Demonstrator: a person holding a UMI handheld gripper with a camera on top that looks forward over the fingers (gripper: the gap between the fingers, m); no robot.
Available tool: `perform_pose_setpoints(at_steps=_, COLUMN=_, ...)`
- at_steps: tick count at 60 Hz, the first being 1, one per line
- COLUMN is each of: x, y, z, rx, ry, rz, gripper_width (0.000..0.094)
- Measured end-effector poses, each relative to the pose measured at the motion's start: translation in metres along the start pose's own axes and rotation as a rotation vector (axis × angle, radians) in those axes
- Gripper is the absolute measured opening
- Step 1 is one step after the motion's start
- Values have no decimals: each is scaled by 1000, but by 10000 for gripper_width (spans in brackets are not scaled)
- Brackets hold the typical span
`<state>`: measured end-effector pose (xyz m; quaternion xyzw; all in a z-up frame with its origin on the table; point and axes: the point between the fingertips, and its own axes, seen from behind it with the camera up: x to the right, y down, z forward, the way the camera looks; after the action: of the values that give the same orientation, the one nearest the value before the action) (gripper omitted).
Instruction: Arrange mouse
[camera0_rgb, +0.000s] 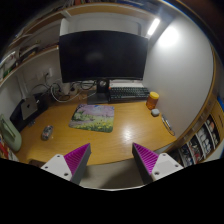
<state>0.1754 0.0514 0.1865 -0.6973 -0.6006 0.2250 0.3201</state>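
1. The mouse (47, 131) is the small grey lump sitting on the wooden bench (120, 135), off to the left of the mouse pad (93, 118) and not on it. It's pretty tiny from here, so I can't tell which way it's pointing.

2. The mouse pad is the printed one with a pale pinkish-green picture, lying flat in front of the monitor (103, 55). My guess is that "arrange" means getting the mouse onto or beside that pad, but that's just my read of the task.

3. The tongs (112, 160) are released, with the two magenta pads wide apart and nothing between them. They're hanging above the near edge of the bench, well apart from the mouse, which is beyond them and to the left.

4. How I'd do this bit: swing left first, line the gap up over the mouse, then come down low so the fingers go either side of its body. Grip the sides, not the top, since mice are rounded and slippery and will squirt out if you pinch high.

5. Other stuff around: a keyboard (129, 93) behind the pad, a yellow object (152, 99) to the right of the keyboard, and a dark thing at the left end of the bench that I can't make out.

6. Watch for a cable on the mouse; I can't see one.
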Motion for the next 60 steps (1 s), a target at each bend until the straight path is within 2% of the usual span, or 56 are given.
perform_pose_setpoints(at_steps=28, x=-59, y=3, z=33, rx=-19, ry=-21, rz=-11, gripper_width=860)
perform_pose_setpoints(at_steps=60, x=-253, y=32, z=59, rx=-33, ry=-175, rz=-121, gripper_width=860)
